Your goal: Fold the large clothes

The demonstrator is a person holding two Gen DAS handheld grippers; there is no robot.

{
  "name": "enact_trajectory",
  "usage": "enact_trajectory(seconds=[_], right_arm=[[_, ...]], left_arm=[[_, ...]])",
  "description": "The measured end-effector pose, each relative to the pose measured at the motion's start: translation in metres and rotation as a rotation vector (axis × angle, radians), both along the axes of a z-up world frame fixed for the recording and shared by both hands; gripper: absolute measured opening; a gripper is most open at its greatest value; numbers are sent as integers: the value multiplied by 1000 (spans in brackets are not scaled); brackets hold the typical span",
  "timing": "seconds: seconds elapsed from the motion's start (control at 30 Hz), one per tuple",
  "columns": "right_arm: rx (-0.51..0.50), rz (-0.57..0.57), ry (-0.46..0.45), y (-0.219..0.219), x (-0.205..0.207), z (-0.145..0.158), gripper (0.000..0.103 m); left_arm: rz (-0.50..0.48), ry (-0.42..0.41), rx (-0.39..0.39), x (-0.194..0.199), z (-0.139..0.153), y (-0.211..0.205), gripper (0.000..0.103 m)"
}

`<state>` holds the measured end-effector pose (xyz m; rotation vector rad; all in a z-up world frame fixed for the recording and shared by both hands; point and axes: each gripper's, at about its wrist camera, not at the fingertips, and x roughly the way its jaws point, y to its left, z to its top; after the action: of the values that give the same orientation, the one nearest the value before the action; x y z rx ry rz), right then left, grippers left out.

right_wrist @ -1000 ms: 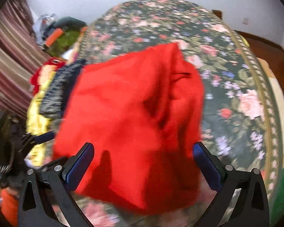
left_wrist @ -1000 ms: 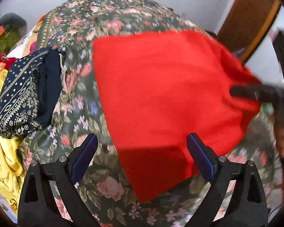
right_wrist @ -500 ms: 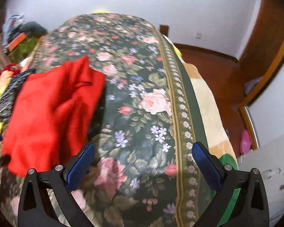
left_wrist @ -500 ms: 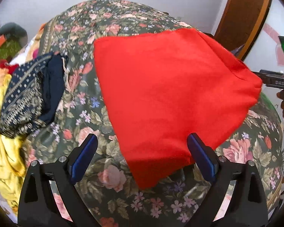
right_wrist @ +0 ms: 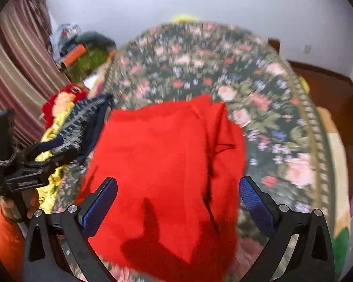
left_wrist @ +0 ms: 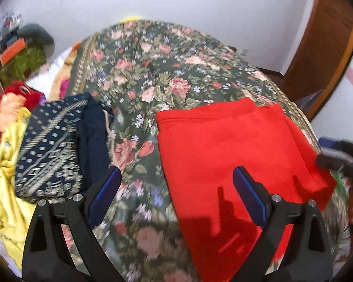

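left claw (left_wrist: 177,195): spread wide, nothing held. right claw (right_wrist: 178,204): likewise spread, nothing held. navy patterned garment (left_wrist: 51,148): folded, laid left on bed (left_wrist: 153,75). red garment (left_wrist: 235,155): laid right, flat, partly folded, further folds judged left; long axis run near-to-far.

White wall (left_wrist: 200,7); striped curtain (right_wrist: 14,70)

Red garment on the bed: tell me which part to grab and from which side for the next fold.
Take the red garment by its near hem, one corner per gripper, coming in low from the bed's near edge. It lies flat on the floral bedspread, folded layers bunched along its right side, so the near edge looks easiest to pinch. Left gripper and right gripper are both open.
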<state>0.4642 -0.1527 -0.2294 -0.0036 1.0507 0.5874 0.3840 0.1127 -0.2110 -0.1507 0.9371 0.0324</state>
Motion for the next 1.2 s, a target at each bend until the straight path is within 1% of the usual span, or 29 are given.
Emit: enact_trajectory(seconds=[0.1,0.13,0.2,0.23,0.33,0.37,0.4,0.47,0.5,0.57,0.63,0.73,0.8,0.87,0.97,1.03,1.13,1.2], right_arm=[[-55,26,37,19,27,-19,102],[-61,40,47,22,33,-22,102],[-83,67,90,25,52,-32,102],[-100,63,97,24,59,-36,102],[-166,10,75,11,85,-41,102],[-168,-14,69,4,91,-40,102],[-142,-40,79,-6,97,-38,102],[-64,-62,112,-22,98,-34,102],[-43,-70,119,-26,96,-31,102],[-45,-63,94,-29,86,-27,102],[-59,-31,69,-28,72,-22,102],[-28,23,87,-26,55,-22,102],[19,55,129,-26,44,-26,102],[68,73,165,-31,35,-32,102],[157,81,278,-37,28,-54,102],[212,75,353,-42,29,-70,102],[260,42,422,-47,38,-88,102],[297,55,429,-47,45,-88,102]], left_arm=[[15,53,-44,28,-24,4,96],[16,66,-47,35,-31,4,96],[31,89,-20,49,-45,7,96],[36,87,-20,54,-49,10,96],[78,80,-49,64,-50,24,97],[103,74,-51,65,-48,30,97],[129,66,-47,65,-45,37,97],[156,53,-44,62,-38,47,97],[157,50,-48,59,-36,50,97],[154,47,-55,52,-31,54,97],[140,42,-71,41,-26,53,97],[102,50,-107,26,-25,47,97],[70,65,-140,14,-27,39,97],[39,96,-209,3,-35,32,97],[6,181,-370,-3,-59,24,97],[-3,222,-445,-2,-73,19,97],[-10,242,-515,4,-83,17,97],[-19,241,-566,10,-88,16,97]])
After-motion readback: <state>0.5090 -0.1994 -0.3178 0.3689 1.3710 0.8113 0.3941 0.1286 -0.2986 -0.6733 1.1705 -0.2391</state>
